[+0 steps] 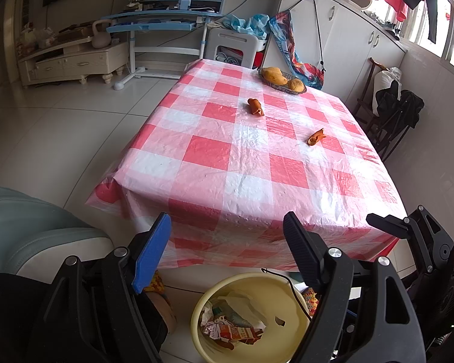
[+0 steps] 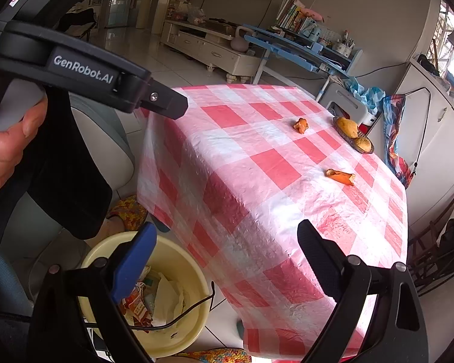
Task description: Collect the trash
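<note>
Left wrist view: the left gripper [image 1: 227, 236] is seen with its blue-padded and black fingers spread wide and nothing held between them; it hangs short of the near edge of the table covered in a red-and-white checked plastic cloth [image 1: 221, 157]. Two pieces of orange fruit peel are recorded on the cloth: the farther peel [image 1: 255, 106] lies near the middle, and the nearer peel [image 1: 316, 136] lies toward the right side, well apart from it. A dark shallow dish of yellow mangoes [image 1: 283, 80] is noted at the far edge. A pale yellow plastic bucket [image 1: 202, 311] stands on the floor below the gripper, holding crumpled paper and printed wrappers [image 1: 230, 329].

Right wrist view: the right gripper [image 2: 227, 239] is likewise found wide open and empty, poised over the near corner of the table, with the bucket at its lower left. The body of the left gripper, held in a hand [image 2: 6, 139], is seen at upper left. Neither peel is touched by either gripper
</note>
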{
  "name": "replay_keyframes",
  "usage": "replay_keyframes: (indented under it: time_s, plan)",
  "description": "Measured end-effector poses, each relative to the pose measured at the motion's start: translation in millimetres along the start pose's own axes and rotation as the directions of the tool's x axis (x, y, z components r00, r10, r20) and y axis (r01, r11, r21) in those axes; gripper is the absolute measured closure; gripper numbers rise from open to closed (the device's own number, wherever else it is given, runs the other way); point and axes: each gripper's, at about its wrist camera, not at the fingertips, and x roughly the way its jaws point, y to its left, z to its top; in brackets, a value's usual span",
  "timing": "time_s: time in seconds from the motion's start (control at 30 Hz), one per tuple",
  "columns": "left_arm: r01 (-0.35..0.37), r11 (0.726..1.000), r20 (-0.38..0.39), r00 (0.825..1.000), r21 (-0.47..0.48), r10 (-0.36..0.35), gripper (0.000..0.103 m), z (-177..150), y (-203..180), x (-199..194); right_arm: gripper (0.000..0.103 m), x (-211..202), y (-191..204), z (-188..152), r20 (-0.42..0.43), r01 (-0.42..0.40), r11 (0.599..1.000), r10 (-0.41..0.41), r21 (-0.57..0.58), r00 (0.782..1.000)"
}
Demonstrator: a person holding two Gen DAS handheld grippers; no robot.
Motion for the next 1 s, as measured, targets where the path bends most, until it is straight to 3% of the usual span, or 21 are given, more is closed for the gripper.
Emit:
replay_keyframes:
  time_s: [1.0]
  plan:
    - [0.011,1.0,0.005,1.0,0.0,-0.011,0.03,0.4,-7.9,-0.5,0.012,-1.3,-1.7,1.5,0.018,0.021,1.0,-0.021,0.01,1.0]
